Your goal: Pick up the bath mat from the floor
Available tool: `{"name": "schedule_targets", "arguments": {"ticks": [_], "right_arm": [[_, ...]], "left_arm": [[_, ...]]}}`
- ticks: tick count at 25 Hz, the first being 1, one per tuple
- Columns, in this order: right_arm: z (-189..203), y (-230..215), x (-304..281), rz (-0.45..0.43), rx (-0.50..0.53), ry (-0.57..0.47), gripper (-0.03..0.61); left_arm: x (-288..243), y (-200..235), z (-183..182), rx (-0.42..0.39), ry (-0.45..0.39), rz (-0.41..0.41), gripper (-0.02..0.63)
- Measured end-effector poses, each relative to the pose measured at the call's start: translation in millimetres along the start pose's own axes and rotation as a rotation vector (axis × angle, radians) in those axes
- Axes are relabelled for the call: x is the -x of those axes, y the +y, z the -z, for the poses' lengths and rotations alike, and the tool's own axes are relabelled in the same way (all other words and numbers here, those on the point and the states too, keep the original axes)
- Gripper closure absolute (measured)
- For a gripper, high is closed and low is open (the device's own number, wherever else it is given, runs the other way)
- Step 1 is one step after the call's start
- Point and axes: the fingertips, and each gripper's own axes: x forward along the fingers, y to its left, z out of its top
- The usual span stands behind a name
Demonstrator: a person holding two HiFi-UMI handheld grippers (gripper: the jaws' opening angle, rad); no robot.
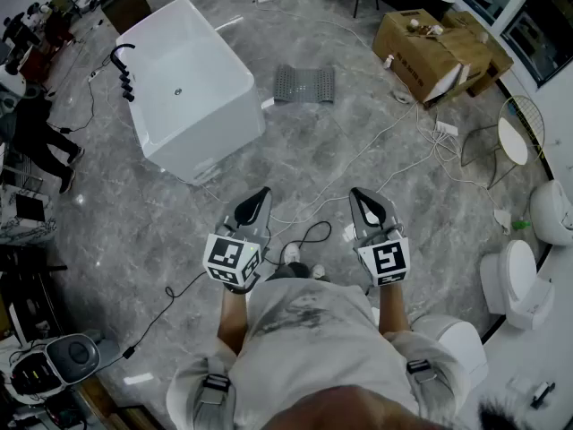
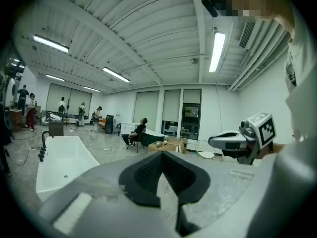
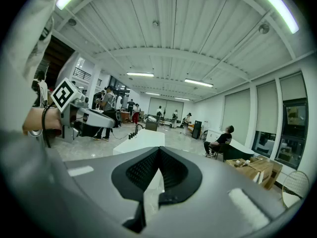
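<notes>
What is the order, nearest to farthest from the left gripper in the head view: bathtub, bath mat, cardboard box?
1. Bathtub, ahead-left of the left gripper.
2. Bath mat, ahead on the floor.
3. Cardboard box, far ahead-right.

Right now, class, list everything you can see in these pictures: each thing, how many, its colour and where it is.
bath mat: one, grey, flat on the floor right of the bathtub
bathtub: one, white, upper left
cardboard boxes: two, brown, upper right
toilets: at least two, white, right edge
left gripper: one, grey, shut, empty, held out in front
right gripper: one, grey, shut, empty, beside it
</notes>
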Motion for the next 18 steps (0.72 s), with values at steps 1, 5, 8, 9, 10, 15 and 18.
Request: {"name": "schedule_targets", "arguments": {"ticks": [1, 5, 8, 9, 10, 15, 18], "right_arm": [[2.9, -2.9, 7.9, 0.001, -0.001, -0.002, 0.578], [14.4, -12.3, 36.1, -0.001, -0.013, -0.008, 0.577], [19.8, -17.0, 51.2, -0.006, -0.039, -0.02, 0.577], [20.8, -19.2, 54.7, -0.004, -0.047, -0.023, 0.577], [21.1, -21.8, 57.1, 0.0, -0.053, -0.025, 0.577], [21.0, -38.5, 50.4, 0.026, -0.047, -0.023, 0.577], [22.3, -48.7, 37.4, 0.037, -0.038, -0.015, 0.577]], "left_arm": [[0.1, -9.3, 0.5, -0.004, -0.002, -0.001, 0.612], [0.9, -40.7, 3.9, -0.016, -0.005, -0.017, 0.612], [4.3, -55.1, 8.1, -0.018, 0.002, -0.031, 0.612], [5.3, -58.0, 8.7, -0.019, 0.005, -0.034, 0.612], [6.0, -59.7, 8.7, -0.02, 0.007, -0.039, 0.612], [-5.2, -51.7, 5.6, 0.003, 0.006, -0.07, 0.612], [-21.1, -45.7, 6.1, -0.013, 0.014, -0.061, 0.612]]}}
